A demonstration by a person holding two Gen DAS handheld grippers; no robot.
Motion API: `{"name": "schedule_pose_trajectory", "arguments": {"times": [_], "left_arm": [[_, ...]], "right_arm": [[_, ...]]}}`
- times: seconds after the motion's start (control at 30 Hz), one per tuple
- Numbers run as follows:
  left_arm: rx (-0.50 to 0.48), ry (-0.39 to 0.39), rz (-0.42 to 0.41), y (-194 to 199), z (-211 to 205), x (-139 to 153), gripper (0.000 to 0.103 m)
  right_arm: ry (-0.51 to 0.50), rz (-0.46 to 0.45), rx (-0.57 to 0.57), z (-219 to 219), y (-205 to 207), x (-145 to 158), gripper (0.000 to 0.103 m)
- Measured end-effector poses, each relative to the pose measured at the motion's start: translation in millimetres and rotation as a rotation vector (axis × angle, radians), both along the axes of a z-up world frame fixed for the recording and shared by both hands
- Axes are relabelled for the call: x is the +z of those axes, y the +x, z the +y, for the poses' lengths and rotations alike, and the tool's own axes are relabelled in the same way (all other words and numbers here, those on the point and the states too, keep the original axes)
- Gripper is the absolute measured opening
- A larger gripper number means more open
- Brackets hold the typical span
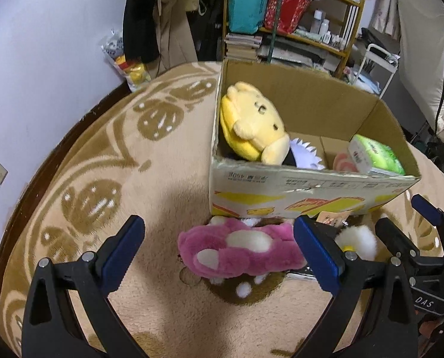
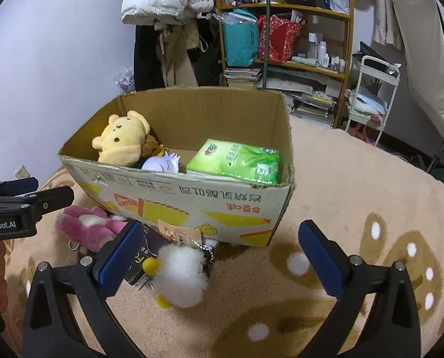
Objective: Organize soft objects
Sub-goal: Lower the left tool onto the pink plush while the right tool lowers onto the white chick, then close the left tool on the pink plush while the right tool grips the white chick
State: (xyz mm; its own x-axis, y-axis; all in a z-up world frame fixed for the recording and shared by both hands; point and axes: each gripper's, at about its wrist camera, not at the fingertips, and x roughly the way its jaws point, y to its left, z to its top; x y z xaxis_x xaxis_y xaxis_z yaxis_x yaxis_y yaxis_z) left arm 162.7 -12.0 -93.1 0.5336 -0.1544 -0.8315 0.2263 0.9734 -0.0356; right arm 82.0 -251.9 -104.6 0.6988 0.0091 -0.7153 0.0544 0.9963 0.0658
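A pink plush bear (image 1: 240, 250) lies on the rug just in front of the cardboard box (image 1: 311, 182); it also shows in the right wrist view (image 2: 87, 228). My left gripper (image 1: 219, 256) is open and empty, its fingers on either side of the bear. A white fluffy duck (image 2: 181, 274) with yellow feet lies on the rug by a dark packet (image 2: 144, 256). My right gripper (image 2: 219, 256) is open and empty, the duck between its fingers near the left one. The box (image 2: 192, 203) holds a yellow bear plush (image 2: 122, 137), a white toy (image 2: 162, 162) and a green tissue pack (image 2: 237, 161).
A beige patterned rug (image 2: 356, 194) covers the surface. Behind the box stand a cluttered wooden shelf (image 2: 281, 29), hanging clothes (image 2: 168, 41) and a white cart (image 2: 374, 95). A plastic bag of toys (image 1: 126, 62) leans on the wall at the left.
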Motion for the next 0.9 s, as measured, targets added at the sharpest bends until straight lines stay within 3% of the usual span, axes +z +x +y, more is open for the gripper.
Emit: {"name": "schedule_pose_trajectory", "arguments": {"times": [0.47, 0.9], "left_arm": [[0.026, 0.027, 0.114, 13, 1, -35, 0.099], [0.019, -0.019, 0.199, 18, 3, -48, 0.099]], "right_arm": [[-0.008, 0.094, 0.049, 10, 12, -29, 0.103], [0.027, 0.202, 0.083, 15, 18, -58, 0.103]]}}
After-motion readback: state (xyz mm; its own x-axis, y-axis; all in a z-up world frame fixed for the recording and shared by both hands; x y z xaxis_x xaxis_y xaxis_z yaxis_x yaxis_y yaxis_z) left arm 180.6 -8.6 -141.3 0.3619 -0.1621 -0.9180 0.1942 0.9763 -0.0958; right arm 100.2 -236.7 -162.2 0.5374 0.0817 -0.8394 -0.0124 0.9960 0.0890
